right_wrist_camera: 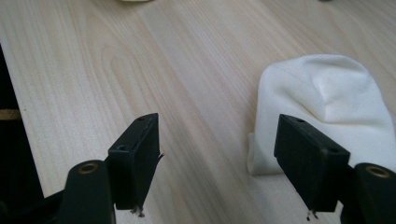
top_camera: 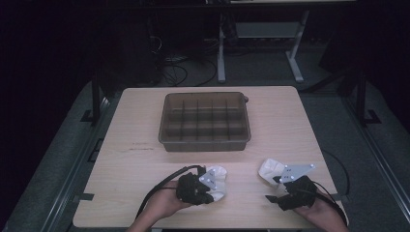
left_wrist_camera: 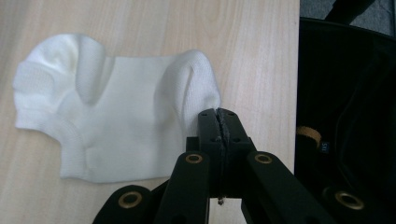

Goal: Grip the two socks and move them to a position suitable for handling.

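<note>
Beside unlabelled white socks — left tool (left_wrist_camera: 219, 122) clenched on sock (left_wrist_camera: 116, 121), right tool (right_wrist_camera: 229, 154) released

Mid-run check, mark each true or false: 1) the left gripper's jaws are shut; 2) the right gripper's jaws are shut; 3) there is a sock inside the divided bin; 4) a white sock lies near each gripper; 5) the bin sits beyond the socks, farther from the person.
1) True. The left gripper has its jaws pressed together, at the edge of the left sock; whether fabric is pinched between them cannot be told.
2) False. The right gripper has its jaws wide apart, with bare table between them.
3) False. The compartments of the bin look empty.
4) True. The right sock lies beside one jaw.
5) True.
</note>
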Demonstrator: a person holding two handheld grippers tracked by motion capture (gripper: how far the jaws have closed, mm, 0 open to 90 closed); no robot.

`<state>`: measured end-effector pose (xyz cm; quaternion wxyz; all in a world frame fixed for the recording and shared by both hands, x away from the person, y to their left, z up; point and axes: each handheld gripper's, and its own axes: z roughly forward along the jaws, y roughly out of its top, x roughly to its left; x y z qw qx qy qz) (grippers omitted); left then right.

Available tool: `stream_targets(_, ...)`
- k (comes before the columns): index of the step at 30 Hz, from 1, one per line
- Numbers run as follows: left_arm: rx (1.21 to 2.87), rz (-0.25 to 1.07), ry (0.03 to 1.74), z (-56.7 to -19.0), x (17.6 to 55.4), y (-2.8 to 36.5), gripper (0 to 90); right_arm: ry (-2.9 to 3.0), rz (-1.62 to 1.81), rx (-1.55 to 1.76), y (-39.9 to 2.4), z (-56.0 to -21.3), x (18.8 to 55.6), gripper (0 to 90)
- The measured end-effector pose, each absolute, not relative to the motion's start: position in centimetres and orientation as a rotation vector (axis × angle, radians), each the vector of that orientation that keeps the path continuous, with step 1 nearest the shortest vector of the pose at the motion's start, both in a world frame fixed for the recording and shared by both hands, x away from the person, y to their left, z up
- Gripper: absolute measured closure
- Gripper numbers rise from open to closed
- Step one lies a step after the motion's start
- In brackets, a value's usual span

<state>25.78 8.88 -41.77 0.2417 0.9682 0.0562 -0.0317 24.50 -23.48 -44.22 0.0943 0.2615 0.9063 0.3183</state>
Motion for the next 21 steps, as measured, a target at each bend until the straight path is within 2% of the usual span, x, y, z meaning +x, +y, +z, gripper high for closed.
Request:
stream_targets(17, 2.65, -0.132, 0.172, -42.8, 25.4, 10.6, 88.9, 2.708, 0.943, 0.775, -23.1, -44.3, 24.5, 30.9)
stream_targets(21, 2.632, -0.153, 0.183, -43.0, 25.2, 11.2, 81.2, 2.721, 0.946, 0.757, -22.7, -44.3, 24.4, 30.6)
